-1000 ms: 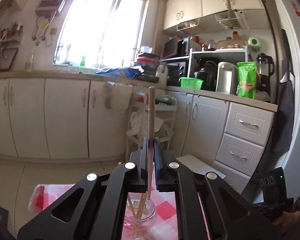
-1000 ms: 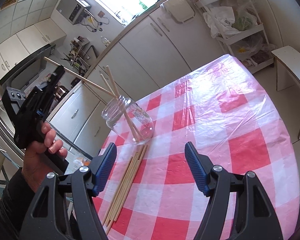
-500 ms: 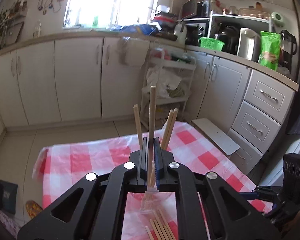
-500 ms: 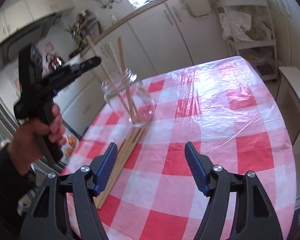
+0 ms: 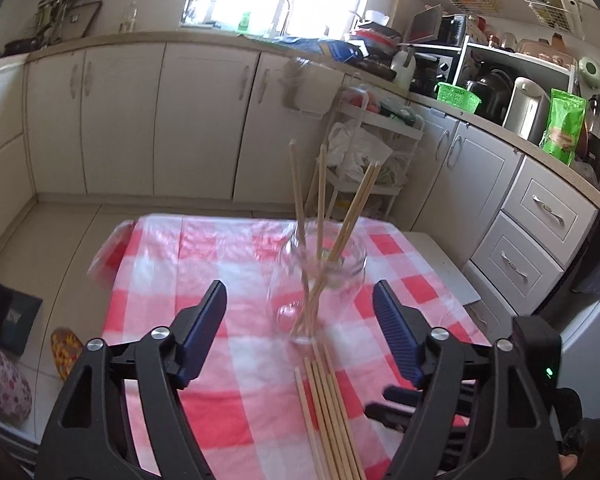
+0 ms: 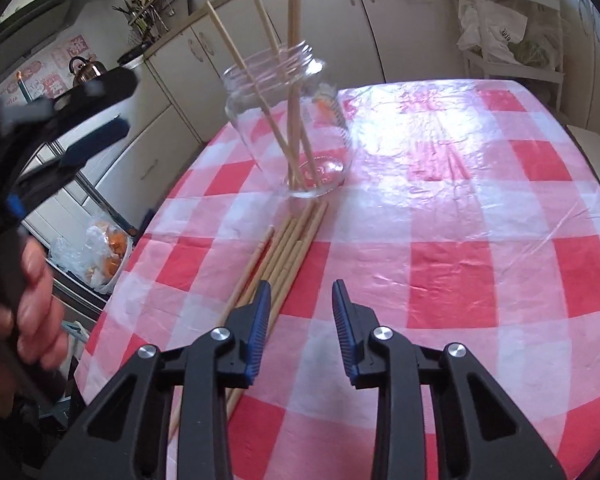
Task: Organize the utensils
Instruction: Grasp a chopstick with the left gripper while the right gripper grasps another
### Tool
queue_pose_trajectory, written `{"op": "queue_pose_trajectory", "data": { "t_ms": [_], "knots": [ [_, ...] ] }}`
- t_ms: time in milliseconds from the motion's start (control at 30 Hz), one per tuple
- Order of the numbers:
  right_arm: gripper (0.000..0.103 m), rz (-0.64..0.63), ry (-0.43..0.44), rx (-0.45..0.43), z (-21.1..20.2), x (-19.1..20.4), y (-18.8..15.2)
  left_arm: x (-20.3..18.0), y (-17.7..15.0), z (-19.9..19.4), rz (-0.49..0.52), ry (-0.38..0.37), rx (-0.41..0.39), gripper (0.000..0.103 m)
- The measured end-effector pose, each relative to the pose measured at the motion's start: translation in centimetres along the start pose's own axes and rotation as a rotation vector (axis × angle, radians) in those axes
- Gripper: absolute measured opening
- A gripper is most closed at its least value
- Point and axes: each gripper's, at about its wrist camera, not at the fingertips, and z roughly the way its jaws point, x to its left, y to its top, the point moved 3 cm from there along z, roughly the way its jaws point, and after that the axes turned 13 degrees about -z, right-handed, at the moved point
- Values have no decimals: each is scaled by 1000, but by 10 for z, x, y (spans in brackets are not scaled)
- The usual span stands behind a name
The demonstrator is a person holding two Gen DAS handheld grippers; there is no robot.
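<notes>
A: Which step is in hand?

B: Chopsticks go one by one into the glass jar (image 5: pixel 320 276), which stands near the middle of the bench (image 6: pixel 480 272). Four chopsticks (image 5: pixel 320 216) lean inside it. The left gripper (image 5: pixel 300 320) hangs in front of the jar with its fingers wide and nothing between them.

A: And next?

B: The loose chopsticks (image 6: pixel 284 252) lie flat, touching the jar's base and running towards the near edge. The right gripper (image 6: pixel 298 316) hovers over their near ends, fingers narrow, not yet on any stick. I judge it must drop and pinch a single one.

A: What differs from a second ago?

B: Then the left fingers clamped a chopstick above the jar; they have just been opening, and that stick now stands inside. The right fingers have just been closing, with nothing between them.
</notes>
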Motion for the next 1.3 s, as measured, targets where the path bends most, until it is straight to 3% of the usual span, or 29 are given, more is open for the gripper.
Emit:
{"op": "queue_pose_trajectory", "data": {
  "t_ms": [267, 433, 633, 767, 1067, 1133, 1300],
  "knots": [
    [32, -238, -117, 90, 19, 25, 2, 23, -47, 5, -100, 92, 114, 79],
    [29, -353, -163, 149, 11, 15, -7, 20, -65, 19, -39, 171, 179, 79],
    [26, -283, -123, 178, 9, -8, -2, 9, -80, 45, 51, 254, 265, 79],
    [8, -293, -131, 192, 12, -9, 2, 12, -83, 53, 32, 279, 299, 79],
    [8, -268, -110, 223, 10, -16, 2, 14, -87, 62, 24, 305, 330, 78],
    [8, -266, -113, 222, 14, -17, 6, 10, -87, 65, 45, 312, 331, 75],
    [7, -298, -117, 225, 12, -16, 5, 11, -88, 68, 56, 316, 331, 55]
  ]
}}
